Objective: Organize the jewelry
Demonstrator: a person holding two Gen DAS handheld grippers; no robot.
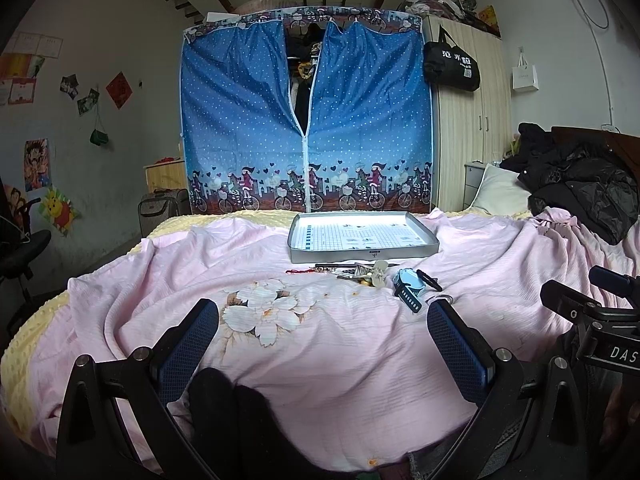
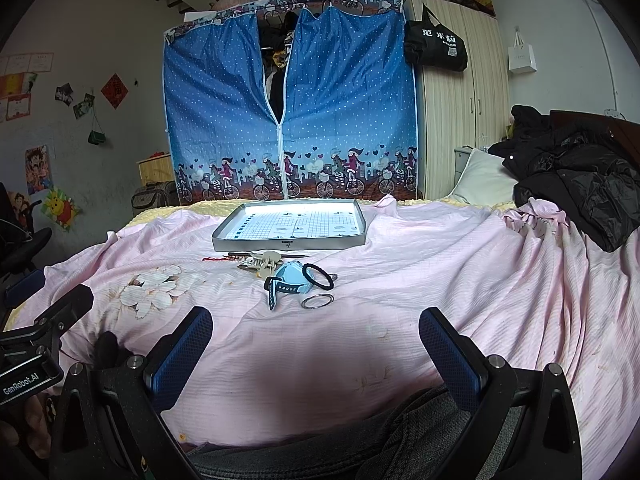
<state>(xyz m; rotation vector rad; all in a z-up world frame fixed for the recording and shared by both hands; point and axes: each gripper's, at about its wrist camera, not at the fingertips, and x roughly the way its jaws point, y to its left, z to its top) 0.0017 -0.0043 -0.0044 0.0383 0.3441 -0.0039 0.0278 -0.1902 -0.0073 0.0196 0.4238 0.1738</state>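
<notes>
A shallow silver tray (image 1: 362, 254) (image 2: 288, 245) with a grid-printed floor lies on the pink bedsheet. In front of it sits a small heap of jewelry: a light blue watch (image 2: 290, 280) (image 1: 408, 282), a black hair tie (image 2: 318, 276) (image 1: 429, 280), a silver bangle (image 2: 317, 301), a beige hair claw (image 2: 266, 261) (image 1: 378, 272) and a red cord (image 2: 214, 259) (image 1: 300, 271). My left gripper (image 1: 322, 320) is open, low over the sheet, short of the heap. My right gripper (image 2: 316, 328) is open too, just before the bangle, holding nothing.
A black jacket (image 2: 580, 188) and a white pillow (image 2: 480, 180) lie at the right of the bed. Behind the bed stands a blue cloth wardrobe (image 2: 288, 112) beside a wooden cupboard (image 2: 460, 92). A person's legs in dark trousers (image 2: 360, 440) show at the bottom.
</notes>
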